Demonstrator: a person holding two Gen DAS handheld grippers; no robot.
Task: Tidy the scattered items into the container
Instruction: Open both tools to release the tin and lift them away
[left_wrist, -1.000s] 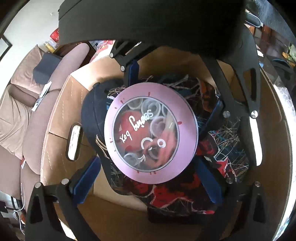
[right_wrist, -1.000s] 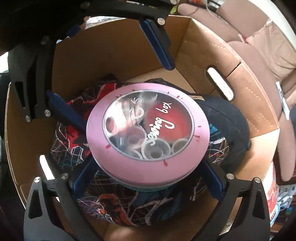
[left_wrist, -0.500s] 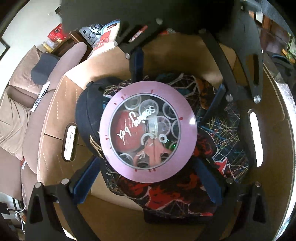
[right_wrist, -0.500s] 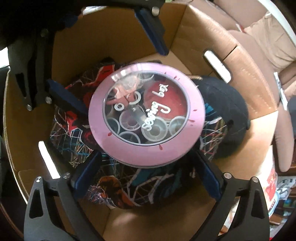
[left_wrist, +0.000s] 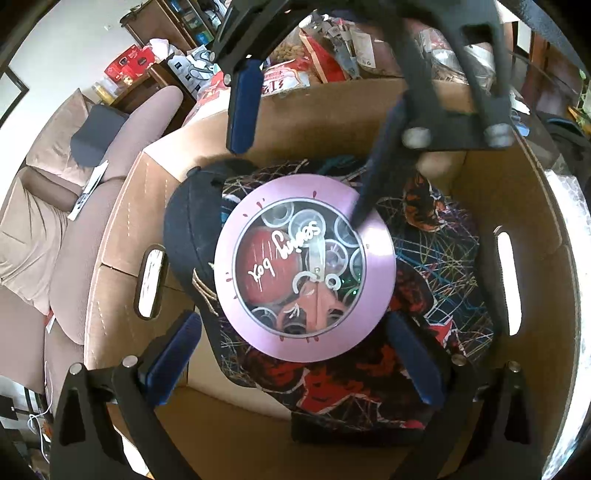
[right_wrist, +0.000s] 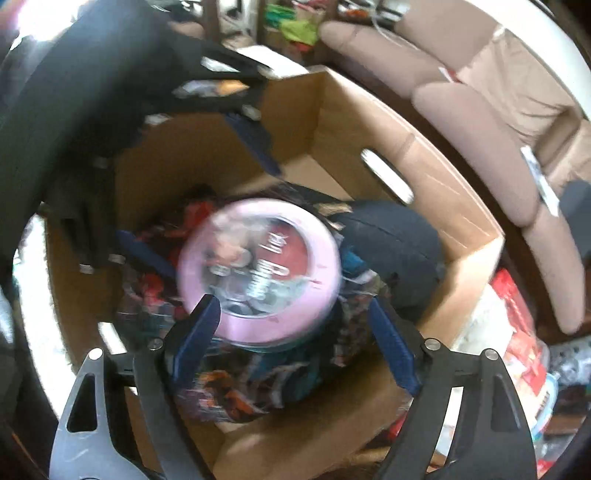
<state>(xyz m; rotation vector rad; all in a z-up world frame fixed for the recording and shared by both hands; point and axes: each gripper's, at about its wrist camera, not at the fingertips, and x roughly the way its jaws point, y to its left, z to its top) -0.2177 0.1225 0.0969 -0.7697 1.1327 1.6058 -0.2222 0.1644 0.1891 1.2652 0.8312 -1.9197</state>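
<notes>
Your round pink tin (left_wrist: 304, 267) now lies flat inside the cardboard box (left_wrist: 114, 236), resting on the patterned cloth (left_wrist: 439, 258) with the dark cap (left_wrist: 192, 229) tucked against one side. Neither tool holds it. Your left gripper (left_wrist: 295, 354) stands wide, its blue pads on either side of the tin's near edge and not pressing on it. Your right gripper (right_wrist: 295, 336) has just been closing its jaws somewhat as it lifts clear; in its own blurred view the pads sit apart above the tin with nothing pinched between them. Judge the tin as stiff and fairly weighty for its size: the clear window (left_wrist: 301, 267) shows spools and small scissors packed inside, so it would likely rattle and shift if tipped. The metal rim looks smooth and may slip, and the window is probably the weak part, so keep pads off it. If you need to move the tin again, take it across the full width at the side wall, one gripper at each edge, and keep it level. The soft cloth beneath may let it settle crooked.
</notes>
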